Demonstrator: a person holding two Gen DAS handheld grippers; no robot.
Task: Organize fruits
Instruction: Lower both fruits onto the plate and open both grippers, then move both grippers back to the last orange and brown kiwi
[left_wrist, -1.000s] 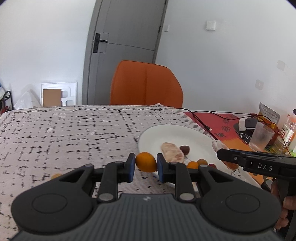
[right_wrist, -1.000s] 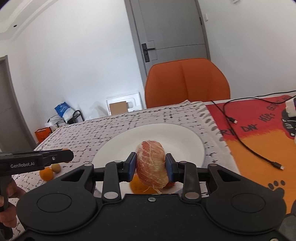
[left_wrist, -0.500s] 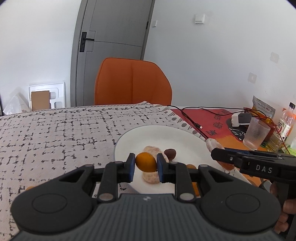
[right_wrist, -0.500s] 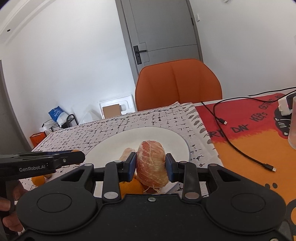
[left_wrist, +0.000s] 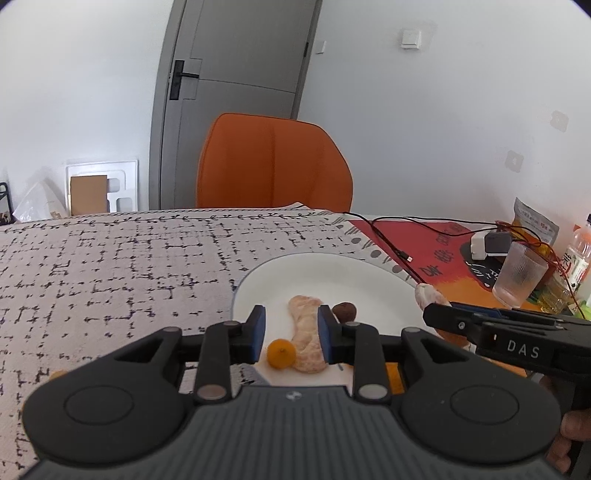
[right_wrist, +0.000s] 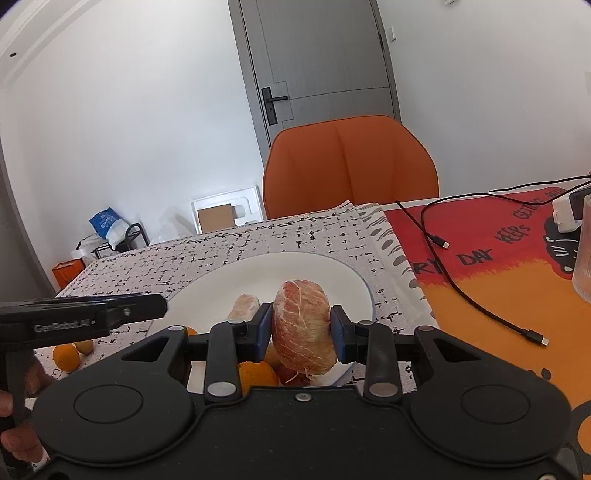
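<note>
A white plate (left_wrist: 332, 273) lies on the patterned cloth. On it are a peeled pomelo piece (left_wrist: 306, 332), a small orange kumquat (left_wrist: 280, 353) and a dark brown fruit (left_wrist: 345, 311). My left gripper (left_wrist: 290, 334) is open above the plate's near edge, with the kumquat lying below between its fingers. My right gripper (right_wrist: 301, 330) is shut on a peeled pomelo segment (right_wrist: 303, 328) and holds it over the plate (right_wrist: 295, 269). Another pomelo piece (right_wrist: 243, 306) and an orange (right_wrist: 256, 373) lie on the plate below.
An orange (right_wrist: 65, 356) and a small yellow-green fruit (right_wrist: 84, 346) lie on the cloth left of the plate. A glass (left_wrist: 519, 275), bottles, a charger and cables (right_wrist: 461, 280) sit on the red-orange mat at right. An orange chair (left_wrist: 273, 168) stands behind the table.
My left gripper opened and let go of the kumquat, which now lies on the plate. The right gripper kept hold of the pomelo segment and shifted slightly over the plate.
</note>
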